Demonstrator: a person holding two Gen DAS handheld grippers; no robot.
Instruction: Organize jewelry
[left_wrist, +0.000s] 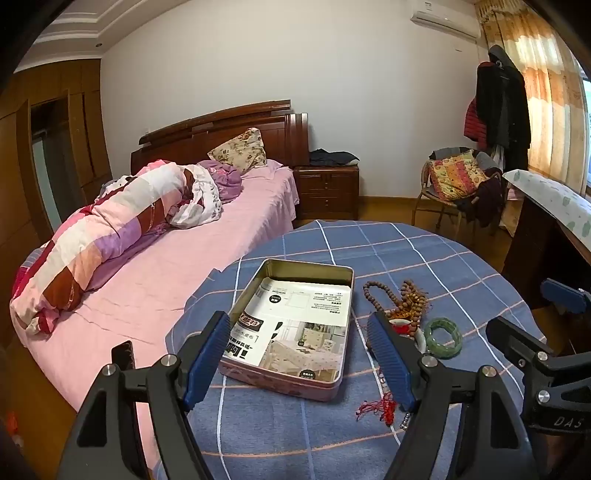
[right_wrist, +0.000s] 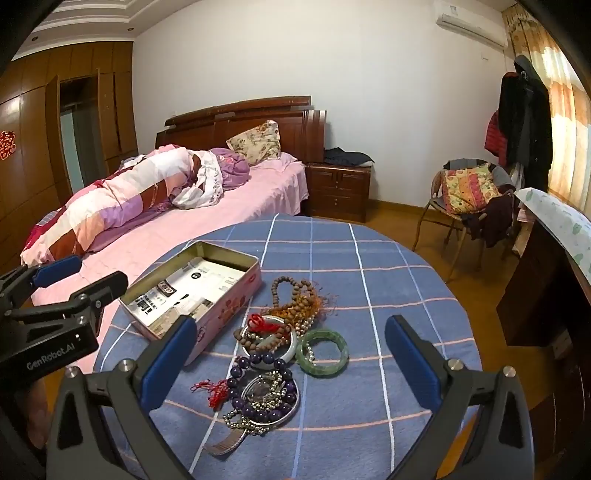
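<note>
Two views, and both show jaws spread wide with nothing between them.

From the left wrist camera, the left gripper (left_wrist: 301, 354) hovers over the near end of the open pink tin (left_wrist: 291, 328), which sits on the blue checked tablecloth (left_wrist: 424, 254) and holds only a printed paper liner (left_wrist: 295, 325). The brown wooden bead strand (left_wrist: 397, 299) and green jade bangle (left_wrist: 443, 338) lie just right of the tin, and a red tassel (left_wrist: 376, 408) is partly hidden behind the right finger. If this gripper drops, it may knock the light tin sideways toward the bed-side edge of the table.

From the right wrist camera, the right gripper (right_wrist: 291, 349) frames the heap: purple bead bracelet (right_wrist: 258, 384), silver bead chain (right_wrist: 255, 417), white bangle (right_wrist: 269, 354) with red cord across it, the jade bangle (right_wrist: 323, 350) beside them, the bead strand (right_wrist: 295, 299) behind. The pieces overlap, so closing on one strand would probably drag its neighbours along, and something could slip loose on the way to the tin (right_wrist: 192, 291). The smooth, round jade bangle could squirt out of a pinch.
</note>
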